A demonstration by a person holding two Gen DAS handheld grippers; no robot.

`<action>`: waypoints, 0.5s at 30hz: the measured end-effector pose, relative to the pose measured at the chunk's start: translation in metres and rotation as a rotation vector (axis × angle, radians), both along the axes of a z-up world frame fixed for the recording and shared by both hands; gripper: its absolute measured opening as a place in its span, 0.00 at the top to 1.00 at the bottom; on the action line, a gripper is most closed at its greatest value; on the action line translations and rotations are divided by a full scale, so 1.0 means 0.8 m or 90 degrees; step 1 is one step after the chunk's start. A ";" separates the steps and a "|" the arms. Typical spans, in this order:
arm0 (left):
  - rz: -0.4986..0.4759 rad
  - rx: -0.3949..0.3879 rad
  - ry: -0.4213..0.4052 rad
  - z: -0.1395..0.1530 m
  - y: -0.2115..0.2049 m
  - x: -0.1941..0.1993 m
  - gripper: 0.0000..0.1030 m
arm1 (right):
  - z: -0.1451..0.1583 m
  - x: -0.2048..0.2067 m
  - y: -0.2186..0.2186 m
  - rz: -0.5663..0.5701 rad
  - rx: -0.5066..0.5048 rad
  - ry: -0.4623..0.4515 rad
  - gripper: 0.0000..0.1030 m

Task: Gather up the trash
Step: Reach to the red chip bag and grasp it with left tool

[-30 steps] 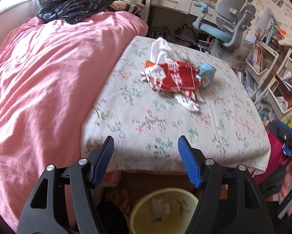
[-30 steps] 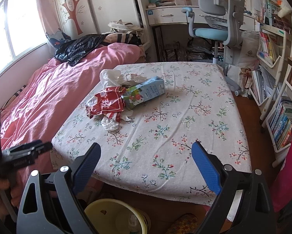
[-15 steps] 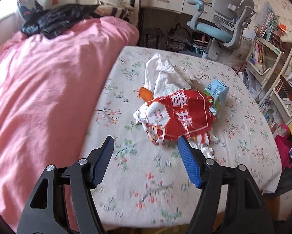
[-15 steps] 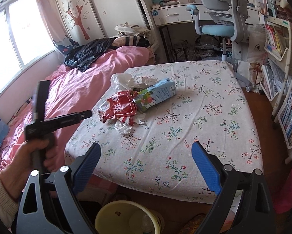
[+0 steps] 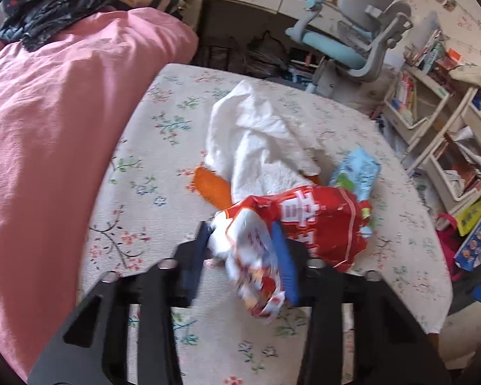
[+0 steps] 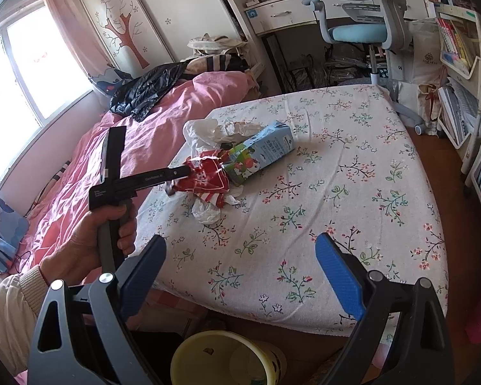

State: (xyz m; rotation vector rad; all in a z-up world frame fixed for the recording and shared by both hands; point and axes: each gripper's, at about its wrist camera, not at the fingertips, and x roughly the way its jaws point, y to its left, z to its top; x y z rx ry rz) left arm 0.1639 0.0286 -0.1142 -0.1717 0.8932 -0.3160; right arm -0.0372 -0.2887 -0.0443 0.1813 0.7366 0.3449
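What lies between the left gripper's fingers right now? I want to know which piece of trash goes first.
The crumpled end of the red snack bag lies between the closing fingers of the left gripper, seen in the left wrist view.

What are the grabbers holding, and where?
The left gripper is closing on the red snack wrapper, at its crumpled near end. The right gripper holds nothing.

The floral-sheeted bed (image 6: 336, 173) carries a red wrapper (image 6: 205, 178), blue carton (image 6: 263, 152), white tissue (image 6: 205, 130); pink duvet (image 6: 163, 122) beside
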 end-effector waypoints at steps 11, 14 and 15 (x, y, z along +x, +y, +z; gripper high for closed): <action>0.063 -0.105 -0.086 0.097 0.048 -0.072 0.86 | -0.001 0.001 0.020 0.013 -0.019 -0.002 0.12; 0.126 -0.169 -0.116 0.119 0.081 -0.103 0.86 | -0.009 0.007 0.043 0.036 -0.061 0.008 0.12; 0.142 -0.189 -0.121 0.122 0.090 -0.112 0.86 | -0.015 0.012 0.054 0.052 -0.070 0.013 0.12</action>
